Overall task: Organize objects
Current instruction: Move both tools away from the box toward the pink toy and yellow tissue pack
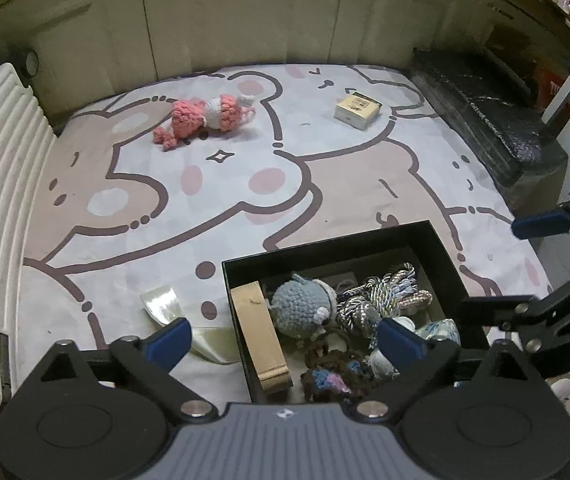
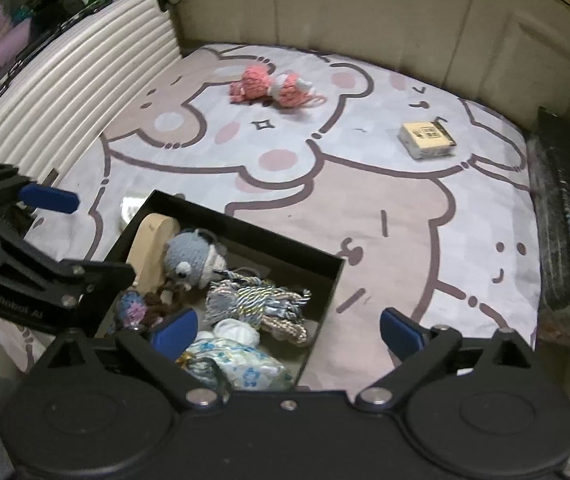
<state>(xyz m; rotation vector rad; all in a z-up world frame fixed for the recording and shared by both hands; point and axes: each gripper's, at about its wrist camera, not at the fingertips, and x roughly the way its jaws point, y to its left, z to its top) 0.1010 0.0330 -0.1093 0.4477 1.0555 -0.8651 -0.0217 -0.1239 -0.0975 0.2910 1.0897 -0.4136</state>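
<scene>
A black open box (image 1: 441,248) (image 2: 245,220) sits on the cartoon bear mat (image 1: 325,184). It holds a grey crochet toy (image 1: 301,308) (image 2: 189,260), a wooden block (image 1: 259,340), a braided rope toy (image 1: 381,292) (image 2: 253,296) and a blue-flowered pouch (image 2: 237,364). My left gripper (image 1: 285,340) hovers open over the box's left part, gripping nothing. Above the box's near right corner my right gripper (image 2: 285,332) is open and empty too. Far back on the mat lie a pink crochet toy (image 1: 205,116) (image 2: 273,86) and a small cream carton (image 1: 357,110) (image 2: 427,140).
A white ribbed suitcase (image 1: 1,200) (image 2: 77,92) borders the mat's left side. A black padded block (image 1: 481,108) (image 2: 569,220) lines the right side. Cream cabinet doors stand behind. A shiny strip of ribbon (image 1: 161,304) lies left of the box.
</scene>
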